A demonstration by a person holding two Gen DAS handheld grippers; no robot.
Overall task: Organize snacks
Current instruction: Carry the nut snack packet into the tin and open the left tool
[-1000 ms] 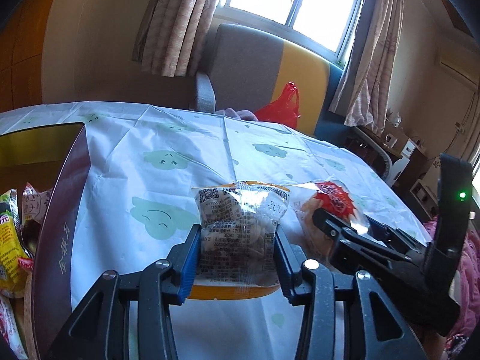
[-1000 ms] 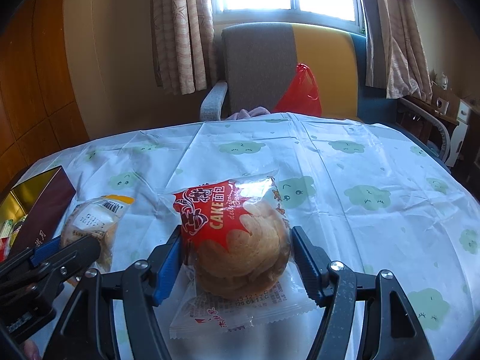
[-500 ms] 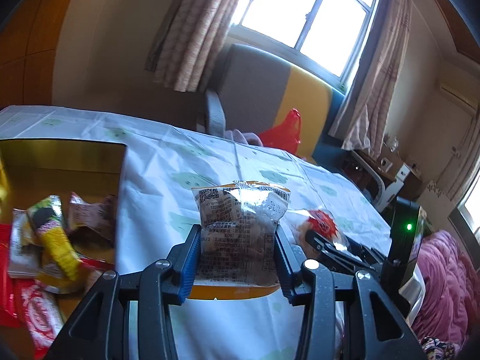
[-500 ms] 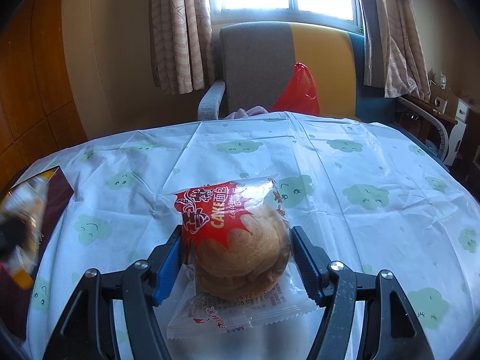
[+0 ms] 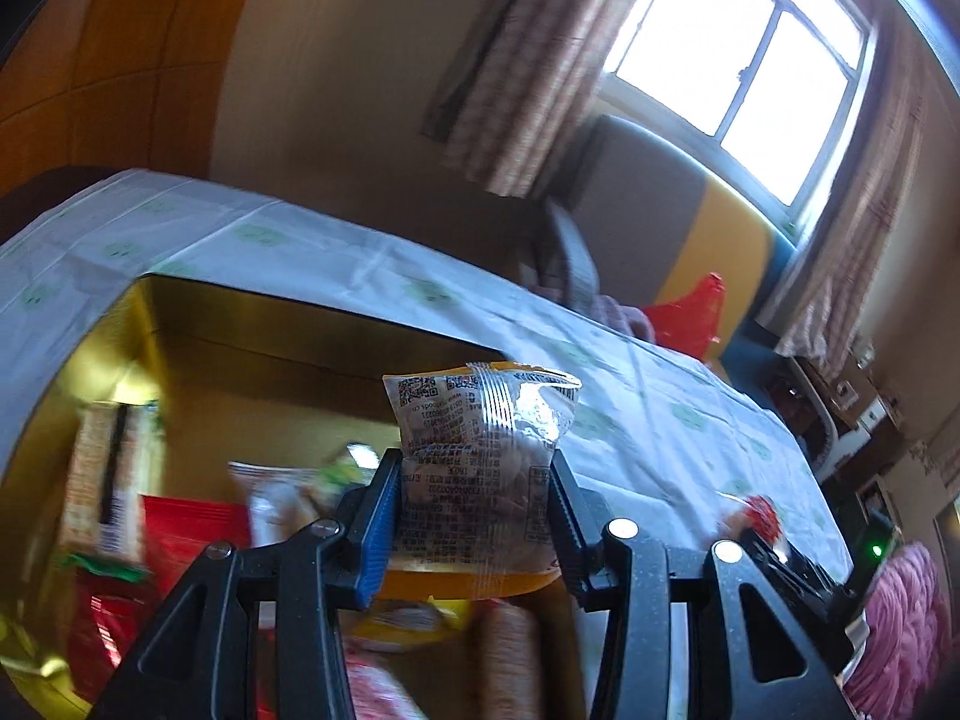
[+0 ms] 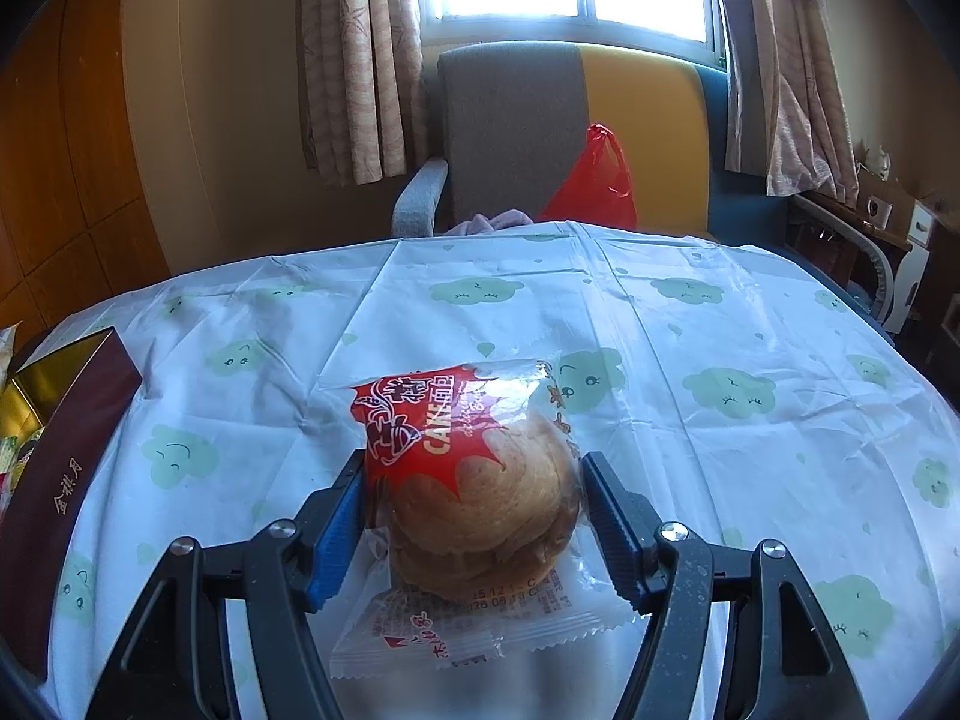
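My left gripper (image 5: 474, 498) is shut on a clear and orange snack packet (image 5: 480, 468) and holds it over the open gold-lined box (image 5: 240, 330). Several snack packs (image 5: 180, 528) lie inside the box. My right gripper (image 6: 474, 516) is shut on a red-labelled cake packet (image 6: 474, 492) and holds it just above the cloud-print tablecloth (image 6: 690, 324). The box's maroon wall (image 6: 60, 480) shows at the far left of the right wrist view. The right gripper and its cake packet (image 5: 762, 516) show at the right of the left wrist view.
An armchair (image 6: 570, 138) with a red plastic bag (image 6: 594, 180) stands behind the table, under the window. A pink quilt (image 5: 906, 630) lies at the right. Low furniture (image 6: 888, 222) stands along the right wall.
My left gripper has swung left with its packet, from over the tablecloth to over the open box. My right gripper has kept still with the cake packet.
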